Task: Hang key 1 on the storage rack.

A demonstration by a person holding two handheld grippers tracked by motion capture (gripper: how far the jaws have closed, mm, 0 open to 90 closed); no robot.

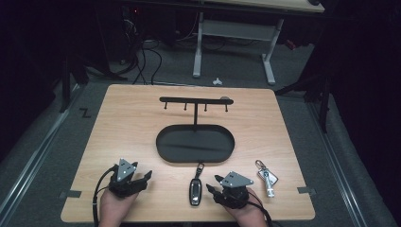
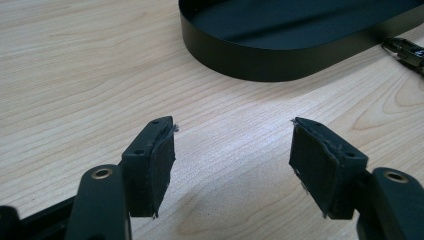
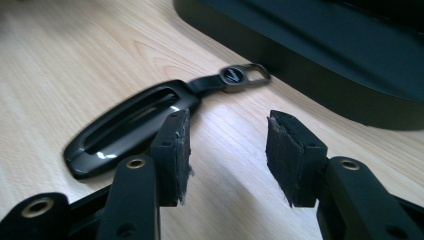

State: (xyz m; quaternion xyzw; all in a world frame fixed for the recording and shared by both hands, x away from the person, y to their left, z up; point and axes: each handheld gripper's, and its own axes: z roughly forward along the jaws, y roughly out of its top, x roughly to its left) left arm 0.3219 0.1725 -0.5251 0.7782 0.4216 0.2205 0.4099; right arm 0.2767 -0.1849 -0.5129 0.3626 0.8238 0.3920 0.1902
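A black car key fob (image 1: 195, 187) with a short strap and metal clasp lies near the table's front edge, just below a black oval tray (image 1: 165, 152). From the tray rises a thin post with a hook bar (image 1: 196, 100). My right gripper (image 1: 213, 183) stands open just right of the fob. In the right gripper view the fob (image 3: 127, 125) lies left of and beyond the open right gripper (image 3: 227, 131), partly behind its left jaw. My left gripper (image 1: 142, 170) is open at the front left over bare wood. The left gripper view has the open left gripper (image 2: 232, 137) facing the tray wall (image 2: 250, 67).
A silver key on a keyring (image 1: 266, 178) lies on the table (image 1: 118, 127) to the right of my right gripper. The fob's clasp (image 2: 406, 50) peeks in at the right edge of the left gripper view. Beyond the table stand desk legs and cables on the floor.
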